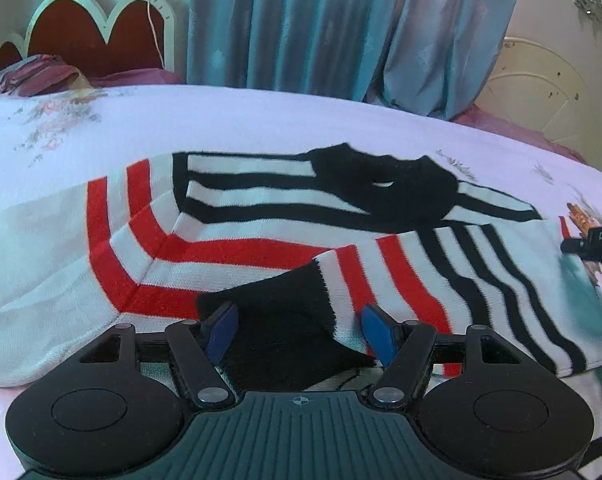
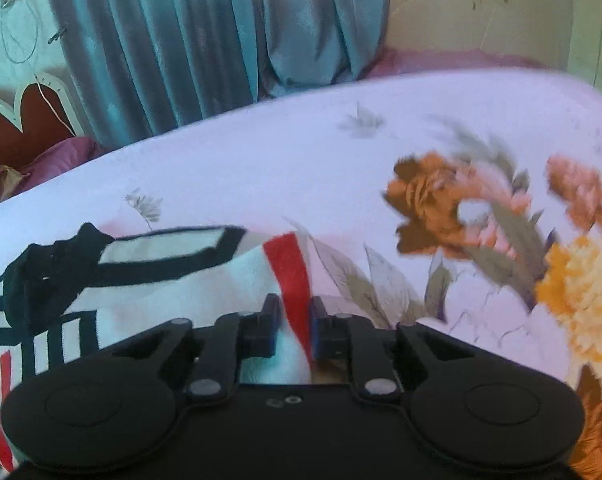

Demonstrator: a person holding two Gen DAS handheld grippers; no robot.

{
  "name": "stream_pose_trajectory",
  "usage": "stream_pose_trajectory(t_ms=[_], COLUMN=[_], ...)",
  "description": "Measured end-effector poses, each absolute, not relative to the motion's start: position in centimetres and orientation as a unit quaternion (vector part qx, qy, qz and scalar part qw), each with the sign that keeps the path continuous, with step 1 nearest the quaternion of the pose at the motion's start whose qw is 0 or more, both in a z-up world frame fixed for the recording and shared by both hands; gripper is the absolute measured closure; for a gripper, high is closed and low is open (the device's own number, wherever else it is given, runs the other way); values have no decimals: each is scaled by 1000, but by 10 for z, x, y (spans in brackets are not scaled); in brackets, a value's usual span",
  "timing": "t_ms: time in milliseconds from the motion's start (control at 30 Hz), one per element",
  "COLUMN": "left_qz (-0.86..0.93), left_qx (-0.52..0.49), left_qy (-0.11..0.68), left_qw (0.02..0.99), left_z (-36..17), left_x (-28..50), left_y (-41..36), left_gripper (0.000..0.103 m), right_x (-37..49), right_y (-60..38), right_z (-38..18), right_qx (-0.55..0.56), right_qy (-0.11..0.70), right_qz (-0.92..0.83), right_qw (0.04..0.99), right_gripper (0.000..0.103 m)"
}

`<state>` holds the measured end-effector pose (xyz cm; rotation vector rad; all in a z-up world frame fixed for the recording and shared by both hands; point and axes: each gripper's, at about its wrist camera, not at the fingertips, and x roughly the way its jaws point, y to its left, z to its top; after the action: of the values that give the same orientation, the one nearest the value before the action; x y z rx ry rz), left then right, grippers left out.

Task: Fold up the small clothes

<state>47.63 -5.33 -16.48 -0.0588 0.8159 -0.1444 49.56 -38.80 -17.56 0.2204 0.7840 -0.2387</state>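
A small white sweater (image 1: 229, 240) with red and black stripes and a black collar (image 1: 385, 184) lies spread on the bed. One sleeve is folded across the body; its black cuff (image 1: 285, 320) lies between the fingers of my left gripper (image 1: 299, 330), which is open with blue pads on either side of the cuff. My right gripper (image 2: 294, 320) is shut on the sweater's edge (image 2: 289, 276), at a red stripe, holding it slightly raised. The sweater's body shows in the right wrist view (image 2: 161, 280). The right gripper's tip shows at the right edge of the left wrist view (image 1: 593, 244).
The bed (image 1: 261, 120) has a pale pink sheet with a flower print (image 2: 501, 232). Blue curtains (image 1: 321, 28) hang behind it. A red and white headboard (image 1: 93, 32) and pillows (image 1: 33, 76) stand at the far left. A cream door (image 1: 541, 92) is at the right.
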Motion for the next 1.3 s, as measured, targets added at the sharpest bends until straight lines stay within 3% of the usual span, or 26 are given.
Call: stream_pose_trajectory(t_ms=[100,200,600,1000,1300], left_qz=[-73,-74,-30,73,182], left_qx=[-16,-23,-84,-136,-202], left_qy=[398,404,416,407,383], left_qw=[914,911,905,900,883], left_z=[-166,-169,-146,-139,-153], left_x=[476,481,445,399,372], left_y=[-55,-50,11,131,239], left_gripper=[35,32,31,29,25], right_x=[483,490,440,417,419], right_y=[-373,-362,-289,-181,-120], right_z=[-166,-181,-142,-130,-131], right_qx=[85,41,54,48,27], right_qy=[355,393,376,377,379], right_qz=[-101,-97,4,99,142], right_qw=[925,913,925,919,914], right_gripper=[75,74,68,56,55])
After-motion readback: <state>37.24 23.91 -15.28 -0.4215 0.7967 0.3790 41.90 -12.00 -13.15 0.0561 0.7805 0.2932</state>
